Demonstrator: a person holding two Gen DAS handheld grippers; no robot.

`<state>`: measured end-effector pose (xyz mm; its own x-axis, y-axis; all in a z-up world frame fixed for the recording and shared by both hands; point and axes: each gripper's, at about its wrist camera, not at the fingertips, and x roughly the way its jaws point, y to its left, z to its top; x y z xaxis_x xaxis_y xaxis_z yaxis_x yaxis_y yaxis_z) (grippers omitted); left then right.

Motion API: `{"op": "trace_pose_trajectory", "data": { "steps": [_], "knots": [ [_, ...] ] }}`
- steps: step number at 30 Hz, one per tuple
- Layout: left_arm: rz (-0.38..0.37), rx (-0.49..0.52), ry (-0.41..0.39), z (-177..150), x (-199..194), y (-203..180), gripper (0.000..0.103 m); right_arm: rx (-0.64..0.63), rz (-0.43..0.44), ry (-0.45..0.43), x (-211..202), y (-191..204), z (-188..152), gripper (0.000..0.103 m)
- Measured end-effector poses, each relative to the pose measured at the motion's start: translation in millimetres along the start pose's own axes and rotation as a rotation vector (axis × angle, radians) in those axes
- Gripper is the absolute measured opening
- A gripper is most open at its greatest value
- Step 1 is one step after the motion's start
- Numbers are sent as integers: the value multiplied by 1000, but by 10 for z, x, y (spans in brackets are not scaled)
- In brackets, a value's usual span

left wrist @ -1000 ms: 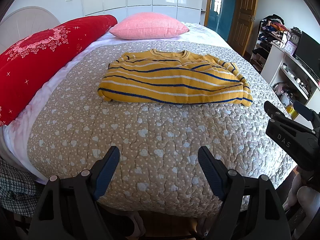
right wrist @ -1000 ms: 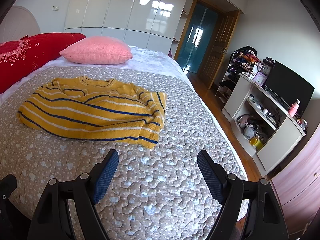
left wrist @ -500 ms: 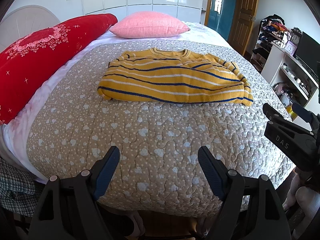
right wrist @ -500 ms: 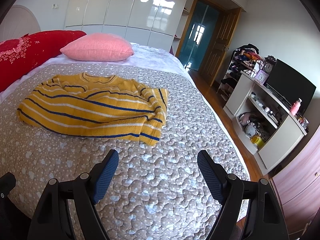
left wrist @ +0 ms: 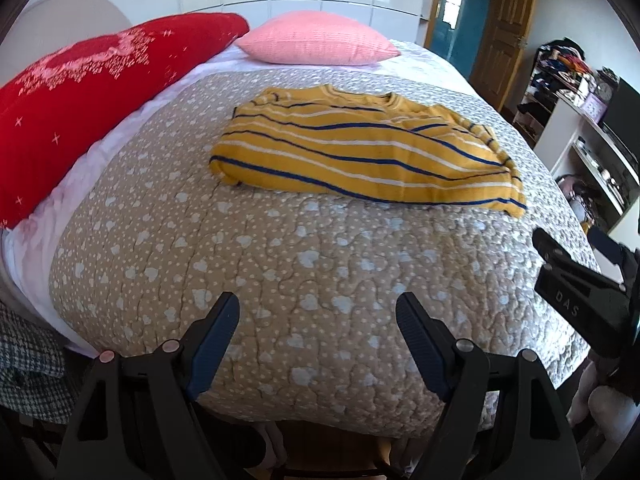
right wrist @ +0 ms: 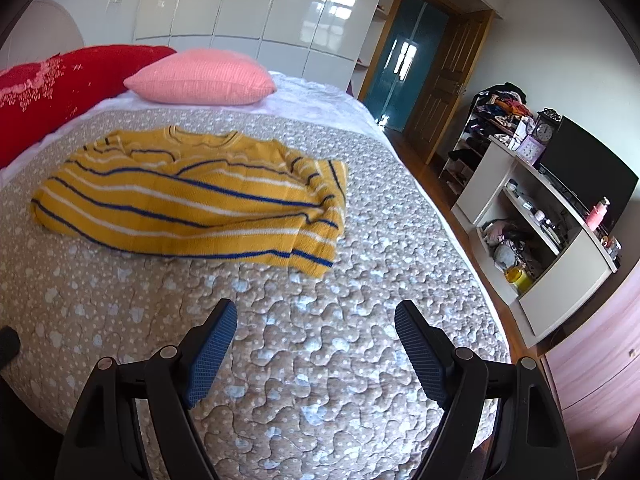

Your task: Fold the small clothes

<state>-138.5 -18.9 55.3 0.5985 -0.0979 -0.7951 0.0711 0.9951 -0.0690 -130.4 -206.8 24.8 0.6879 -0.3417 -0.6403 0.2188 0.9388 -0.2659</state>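
Note:
A yellow sweater with blue and white stripes (left wrist: pixel 360 156) lies partly folded across the middle of the bed, neckline toward the pillows; it also shows in the right wrist view (right wrist: pixel 192 200). My left gripper (left wrist: pixel 318 332) is open and empty above the bed's near edge, well short of the sweater. My right gripper (right wrist: pixel 316 336) is open and empty, over the quilt a little nearer than the sweater's lower right corner. The right gripper's body also shows at the right edge of the left wrist view (left wrist: pixel 576 296).
The sweater rests on a beige quilted bedspread (left wrist: pixel 320 264). A long red cushion (left wrist: pixel 80 92) lies along the left side and a pink pillow (left wrist: pixel 316 38) at the head. A white TV stand with clutter (right wrist: pixel 552 232) stands right of the bed.
Both grippers have moved a little forward toward the sweater, which now looks larger in both views. The sweater has not moved. Both grippers stay open.

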Motion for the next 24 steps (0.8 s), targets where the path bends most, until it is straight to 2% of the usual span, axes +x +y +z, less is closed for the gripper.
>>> {"op": "trace_pose_trajectory", "data": {
  "steps": [12,19,24],
  "knots": [
    [34,-115,38,103,265,463,80,-46,30,38,213,200,32,85],
    [54,-205,30,211,396,828,80,-54,255,36,338,401,392,85],
    [43,-282,16,219,433,1126,80,-68,482,79,501,816,782,85]
  ]
}}
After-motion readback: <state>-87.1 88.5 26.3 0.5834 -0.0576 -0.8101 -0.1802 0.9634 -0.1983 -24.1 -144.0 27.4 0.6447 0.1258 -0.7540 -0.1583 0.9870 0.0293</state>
